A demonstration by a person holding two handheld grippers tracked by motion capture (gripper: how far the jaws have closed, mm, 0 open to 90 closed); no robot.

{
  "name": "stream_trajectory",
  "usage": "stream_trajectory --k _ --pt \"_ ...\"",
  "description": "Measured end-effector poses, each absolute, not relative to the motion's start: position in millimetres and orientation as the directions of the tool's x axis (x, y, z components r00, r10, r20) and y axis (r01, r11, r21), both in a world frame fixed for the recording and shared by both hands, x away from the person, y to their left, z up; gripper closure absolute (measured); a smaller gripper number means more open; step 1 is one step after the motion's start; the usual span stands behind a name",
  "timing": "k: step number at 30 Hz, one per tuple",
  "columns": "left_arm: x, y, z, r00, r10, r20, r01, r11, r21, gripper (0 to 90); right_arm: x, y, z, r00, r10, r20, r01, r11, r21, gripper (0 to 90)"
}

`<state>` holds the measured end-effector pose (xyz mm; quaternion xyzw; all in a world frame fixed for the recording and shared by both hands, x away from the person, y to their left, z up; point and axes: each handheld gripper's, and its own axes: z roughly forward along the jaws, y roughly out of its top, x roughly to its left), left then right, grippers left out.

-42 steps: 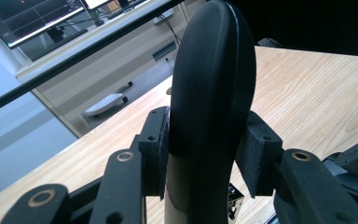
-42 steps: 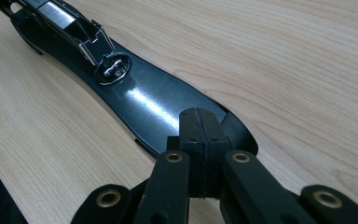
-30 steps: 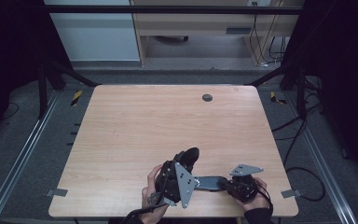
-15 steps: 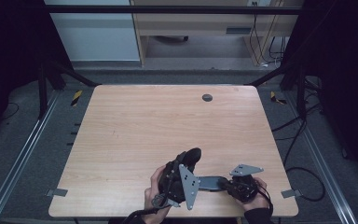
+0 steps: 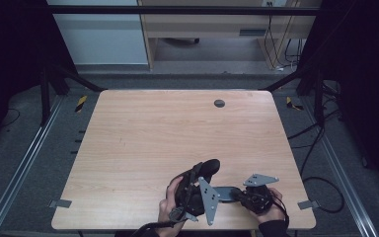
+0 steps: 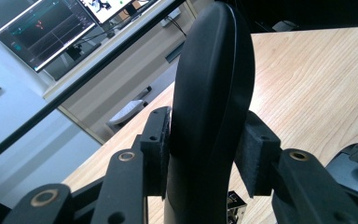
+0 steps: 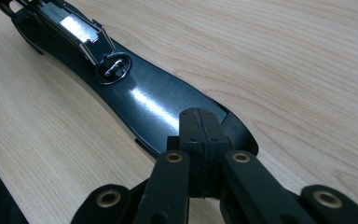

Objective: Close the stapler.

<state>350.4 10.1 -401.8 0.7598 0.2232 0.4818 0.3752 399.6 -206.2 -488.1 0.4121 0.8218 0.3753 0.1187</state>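
Here, both grippers work at the near edge of the table [image 5: 143, 148], well apart from the round grommet [image 5: 219, 103] at its far side. The left gripper [image 6: 209, 154] has its pads clamped on the sides of a black curved part [image 6: 212, 93], held upright and lifted clear of the table just left of the flat dark base [image 7: 158, 107]. The right gripper [image 7: 200, 140] has its jaws pressed fully together, pads touching, with their tips over the near end of the base, which lies flat on the table; whether they pinch its rim cannot be told.

Progress: the two pieces are apart, the curved part held in the air, the base pinned or steadied. The metal strip and round fitting [image 7: 114, 67] on the base lie exposed. Bringing the pieces together or setting the curved part down probably remains.

No brand, label or legible writing appears on either piece.
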Motion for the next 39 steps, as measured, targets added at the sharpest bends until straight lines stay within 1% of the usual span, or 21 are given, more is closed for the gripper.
stream_trajectory --k 11,13,16,17,27,39 --pt "350 0 -409 0.43 0.666 0.609 -0.039 -0.661 0.75 58.4 400 -206 -488 -0.632 0.766 0.116 0.591 0.38 0.712 90.0" --pt "350 -2 -410 0.428 0.665 0.612 -0.043 -0.662 0.749 58.3 399 -207 -487 -0.632 0.766 0.113 0.599 0.39 0.699 90.0" --pt "349 -4 -412 0.426 0.657 0.622 -0.047 -0.67 0.741 58.3 400 -206 -488 -0.633 0.765 0.117 0.59 0.379 0.713 90.0" --pt "349 -4 -412 0.425 0.654 0.625 -0.049 -0.673 0.738 58.2 399 -207 -487 -0.632 0.767 0.114 0.599 0.39 0.699 90.0" --pt "349 -11 -417 0.422 0.635 0.646 -0.057 -0.693 0.719 58.0 399 -207 -488 -0.635 0.764 0.115 0.588 0.381 0.713 90.0" --pt "348 -22 -427 0.415 0.589 0.693 -0.074 -0.737 0.672 57.5 399 -207 -488 -0.636 0.762 0.117 0.589 0.382 0.712 90.0"
